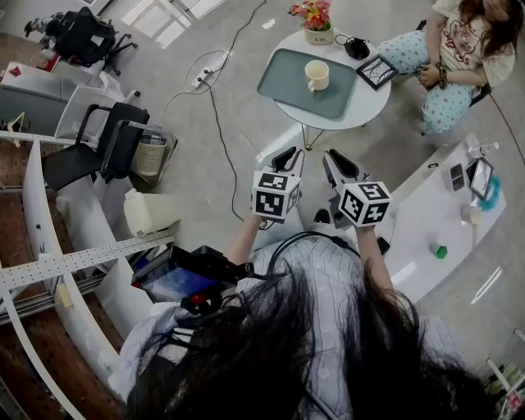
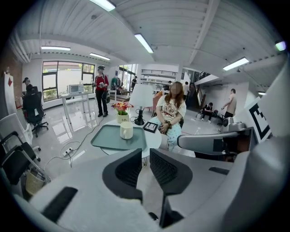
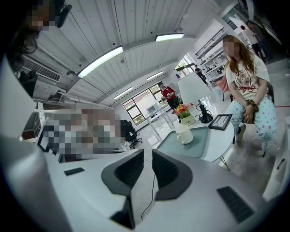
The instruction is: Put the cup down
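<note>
A cream cup (image 1: pixel 317 75) stands upright on a grey-green tray (image 1: pixel 283 82) on the round white table (image 1: pixel 373 98), untouched. Both grippers are held close to the person's body, well short of the table. My left gripper (image 1: pixel 285 156) has its jaws drawn close together with nothing between them; in its own view the left gripper (image 2: pixel 146 156) points at the cup (image 2: pixel 126 130) from a distance. My right gripper (image 1: pixel 343 164) also has its jaws nearly together and empty. The right gripper (image 3: pixel 147 156) faces the cup (image 3: pixel 184 134) and tray (image 3: pixel 199 147) from the left.
On the table stand a flower pot (image 1: pixel 318 23), a black device (image 1: pixel 357 47) and a framed picture (image 1: pixel 376 71). A person (image 1: pixel 447 57) sits behind it. A cable (image 1: pixel 217 123) runs over the floor. Chairs (image 1: pixel 107 143) are at the left, a white counter (image 1: pixel 443 213) at the right.
</note>
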`<state>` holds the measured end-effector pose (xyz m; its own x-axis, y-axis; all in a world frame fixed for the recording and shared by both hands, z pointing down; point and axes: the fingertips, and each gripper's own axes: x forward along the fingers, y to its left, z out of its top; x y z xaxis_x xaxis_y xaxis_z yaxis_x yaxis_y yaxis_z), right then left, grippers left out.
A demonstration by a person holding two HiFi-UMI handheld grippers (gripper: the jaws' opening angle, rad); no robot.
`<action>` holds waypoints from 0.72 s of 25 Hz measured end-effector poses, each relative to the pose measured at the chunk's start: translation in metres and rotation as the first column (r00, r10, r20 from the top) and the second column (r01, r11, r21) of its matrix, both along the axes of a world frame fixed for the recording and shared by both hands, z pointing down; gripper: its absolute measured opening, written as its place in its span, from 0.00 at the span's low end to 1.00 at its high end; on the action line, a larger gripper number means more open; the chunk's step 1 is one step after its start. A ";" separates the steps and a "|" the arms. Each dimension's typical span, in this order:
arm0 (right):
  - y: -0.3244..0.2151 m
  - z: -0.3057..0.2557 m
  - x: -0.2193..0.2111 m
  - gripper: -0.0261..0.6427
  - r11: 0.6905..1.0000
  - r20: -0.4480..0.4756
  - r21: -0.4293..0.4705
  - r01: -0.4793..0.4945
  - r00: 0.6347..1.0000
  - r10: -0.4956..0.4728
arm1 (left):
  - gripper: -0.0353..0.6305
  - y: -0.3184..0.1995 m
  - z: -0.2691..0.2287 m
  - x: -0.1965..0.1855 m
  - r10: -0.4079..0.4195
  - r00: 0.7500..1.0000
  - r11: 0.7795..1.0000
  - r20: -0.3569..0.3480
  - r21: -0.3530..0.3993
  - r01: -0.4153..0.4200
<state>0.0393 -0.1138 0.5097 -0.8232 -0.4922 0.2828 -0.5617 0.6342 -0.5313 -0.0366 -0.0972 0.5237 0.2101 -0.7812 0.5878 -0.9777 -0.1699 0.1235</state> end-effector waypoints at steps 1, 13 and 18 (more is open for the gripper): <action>0.001 0.000 -0.001 0.15 1.000 0.000 -0.001 0.000 1.000 0.000 | 0.16 0.002 0.001 0.000 0.001 1.000 1.000 -0.008 -0.005 -0.001; 0.021 0.002 -0.015 0.15 0.999 -0.021 -0.001 -0.035 0.999 0.035 | 0.11 0.024 -0.003 -0.003 0.072 0.996 0.997 -0.054 -0.005 -0.072; 0.055 -0.008 -0.047 0.15 0.998 -0.030 -0.004 -0.069 0.997 0.069 | 0.10 0.063 -0.016 -0.040 0.093 0.994 0.996 -0.059 -0.001 -0.094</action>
